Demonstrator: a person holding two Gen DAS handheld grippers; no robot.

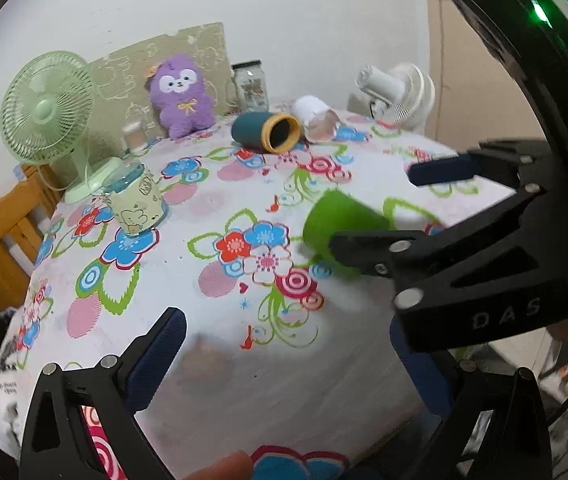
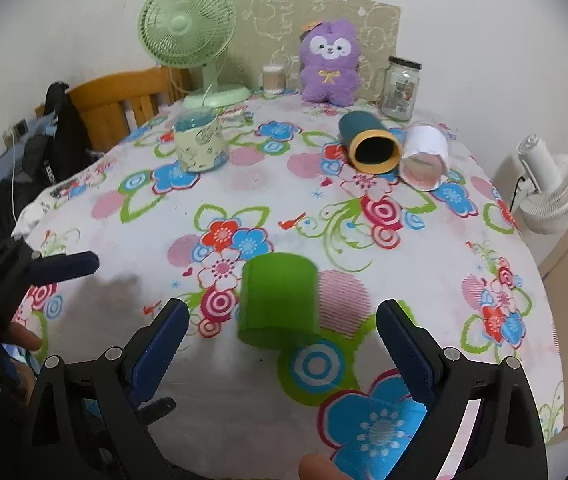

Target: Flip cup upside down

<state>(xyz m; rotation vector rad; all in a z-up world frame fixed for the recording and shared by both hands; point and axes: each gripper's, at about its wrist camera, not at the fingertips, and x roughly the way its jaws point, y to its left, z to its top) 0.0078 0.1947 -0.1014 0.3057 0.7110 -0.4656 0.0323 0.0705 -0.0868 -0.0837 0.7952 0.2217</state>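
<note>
Currently the right gripper (image 2: pixel 280 344) is standing wide open and empty, the green cup (image 2: pixel 278 300) sitting mouth-down on the tablecloth (image 2: pixel 244 184) just ahead between its fingers. The left gripper (image 1: pixel 284 356) is likewise hanging open, holding nothing. Risk: either finger is nudging the blurred cup, toppling it.

both wrist views face across the table (image 2: pixel 244 400), sharing green cup (image 2: pixel 280 300)
</note>
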